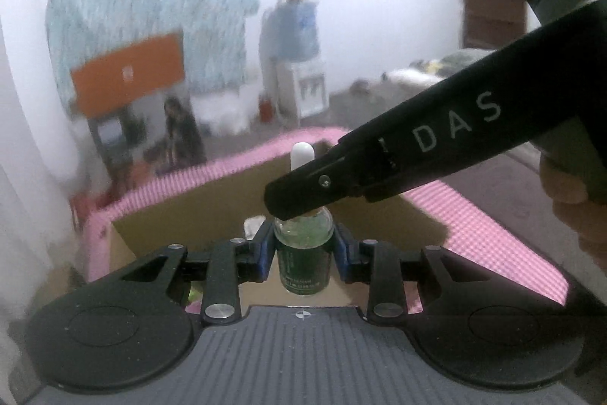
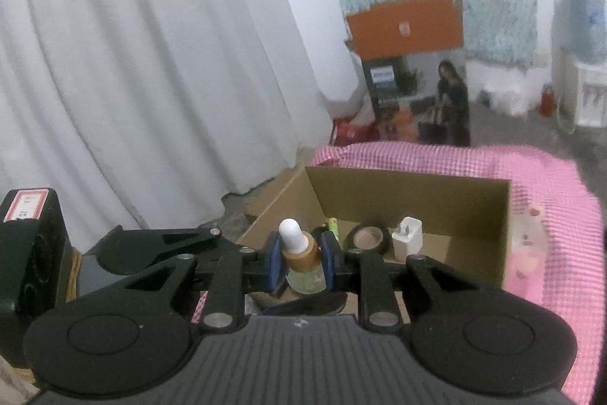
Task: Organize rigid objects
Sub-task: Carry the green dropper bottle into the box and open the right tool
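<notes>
So both grippers are clamped on the same dropper bottle [image 1: 303, 255]. The left gripper [image 1: 303, 253] has its blue pads squeezing the green glass body at bottom centre of its view, bottle upright. The right gripper [image 2: 301, 259] pinches the tan collar just under the white rubber bulb, also bottom centre of its own view; from the left camera it comes in as a black arm from the upper right, tip right on the bottle's neck. Behind the bottle sits an open cardboard box [image 2: 409, 192] on a pink checked cloth [image 2: 550, 200]. Inside the box, middle right: a dark tape roll [image 2: 370, 238] and a white charger [image 2: 408, 238], side by side.
</notes>
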`<action>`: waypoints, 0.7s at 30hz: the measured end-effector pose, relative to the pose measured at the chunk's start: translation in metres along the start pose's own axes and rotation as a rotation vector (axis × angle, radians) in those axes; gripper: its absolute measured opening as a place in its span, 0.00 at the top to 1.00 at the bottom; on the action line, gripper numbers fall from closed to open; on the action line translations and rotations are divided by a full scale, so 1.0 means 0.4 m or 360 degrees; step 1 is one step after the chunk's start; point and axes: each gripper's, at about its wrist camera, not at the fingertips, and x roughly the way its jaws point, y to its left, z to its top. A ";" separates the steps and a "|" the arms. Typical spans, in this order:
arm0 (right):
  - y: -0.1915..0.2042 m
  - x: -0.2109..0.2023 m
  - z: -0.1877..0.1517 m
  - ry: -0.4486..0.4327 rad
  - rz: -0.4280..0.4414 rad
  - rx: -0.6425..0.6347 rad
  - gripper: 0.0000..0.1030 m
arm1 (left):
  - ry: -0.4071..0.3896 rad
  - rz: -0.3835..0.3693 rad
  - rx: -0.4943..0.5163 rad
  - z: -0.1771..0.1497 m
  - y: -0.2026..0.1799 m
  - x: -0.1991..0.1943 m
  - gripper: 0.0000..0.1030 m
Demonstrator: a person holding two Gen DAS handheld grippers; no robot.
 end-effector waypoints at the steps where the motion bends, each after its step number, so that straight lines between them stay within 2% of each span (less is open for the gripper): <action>1: -0.024 0.030 0.015 0.0035 0.0017 0.0037 0.77 | 0.0046 -0.0007 -0.0028 0.007 0.017 0.029 0.69; 6: -0.144 0.196 0.062 0.0233 0.0079 0.0227 0.76 | 0.0282 -0.0030 -0.0187 0.013 0.098 0.172 0.69; 10: -0.203 0.293 0.054 0.0333 0.0082 0.0312 0.76 | 0.0415 -0.0011 -0.0284 0.010 0.139 0.246 0.69; 16: -0.213 0.359 0.030 0.0396 0.0073 0.0297 0.76 | 0.0505 0.0048 -0.0326 0.009 0.157 0.282 0.69; 21: -0.215 0.395 0.017 0.0456 0.0037 0.0261 0.76 | 0.0556 0.0033 -0.0366 0.000 0.158 0.284 0.68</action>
